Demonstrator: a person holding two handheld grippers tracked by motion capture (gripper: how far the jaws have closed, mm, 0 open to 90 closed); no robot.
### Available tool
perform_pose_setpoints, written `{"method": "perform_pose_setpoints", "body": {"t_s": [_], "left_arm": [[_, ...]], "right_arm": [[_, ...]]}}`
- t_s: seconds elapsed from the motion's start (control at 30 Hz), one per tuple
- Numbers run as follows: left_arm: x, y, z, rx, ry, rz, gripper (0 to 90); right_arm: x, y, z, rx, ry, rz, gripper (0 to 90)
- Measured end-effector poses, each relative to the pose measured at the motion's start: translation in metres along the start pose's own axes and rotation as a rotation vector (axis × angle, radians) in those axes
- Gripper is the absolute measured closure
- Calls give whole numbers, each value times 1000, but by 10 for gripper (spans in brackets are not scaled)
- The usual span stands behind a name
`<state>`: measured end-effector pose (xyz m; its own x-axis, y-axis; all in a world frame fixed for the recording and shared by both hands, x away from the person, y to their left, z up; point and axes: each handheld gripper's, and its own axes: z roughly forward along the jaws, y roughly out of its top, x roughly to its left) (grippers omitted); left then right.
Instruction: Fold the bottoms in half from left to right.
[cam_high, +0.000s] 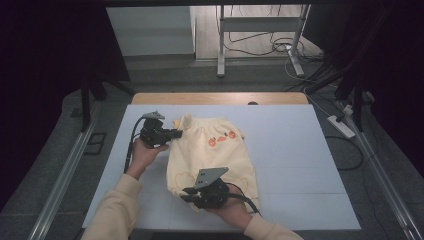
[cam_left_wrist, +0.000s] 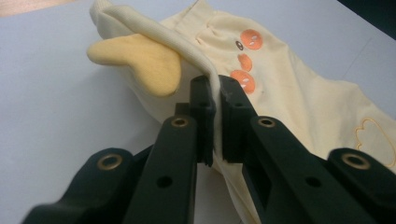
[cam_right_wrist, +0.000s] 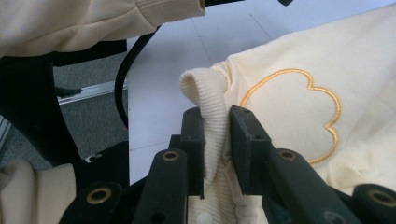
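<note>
White table (cam_high: 300, 150) under us, we had the yellow garment (cam_high: 220, 155) spread mid-table, its near hem hidden behind our right gripper (cam_high: 187, 194), clamped on ribbed cuff; left gripper (cam_high: 176, 133) pinched the far edge.

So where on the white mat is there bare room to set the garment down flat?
Bare patches: right of the pale yellow baby garment out to the white mat edge, and the strip beyond its collar. Crowded: the near-left, where the left hand-held gripper and right hand-held gripper pinch its edges.
</note>
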<state>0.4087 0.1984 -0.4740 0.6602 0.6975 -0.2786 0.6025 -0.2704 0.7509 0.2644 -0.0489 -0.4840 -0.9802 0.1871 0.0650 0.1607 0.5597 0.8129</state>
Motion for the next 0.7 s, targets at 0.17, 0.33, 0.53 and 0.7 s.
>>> {"method": "perform_pose_setpoints", "body": {"t_s": [0.17, 0.33, 0.53, 0.7], "left_arm": [[-2, 2, 3, -1, -2, 4, 849], [-5, 3, 6, -3, -9, 4, 849], [-8, 5, 9, -4, -21, 7, 849], [-12, 7, 12, -6, -21, 13, 849]], "right_arm": [[-2, -4, -6, -1, -7, 7, 752], [-2, -6, -10, 0, -12, 10, 753], [-4, -9, -14, -5, -4, 35, 753], [-6, -12, -17, 9, -10, 40, 754]]}}
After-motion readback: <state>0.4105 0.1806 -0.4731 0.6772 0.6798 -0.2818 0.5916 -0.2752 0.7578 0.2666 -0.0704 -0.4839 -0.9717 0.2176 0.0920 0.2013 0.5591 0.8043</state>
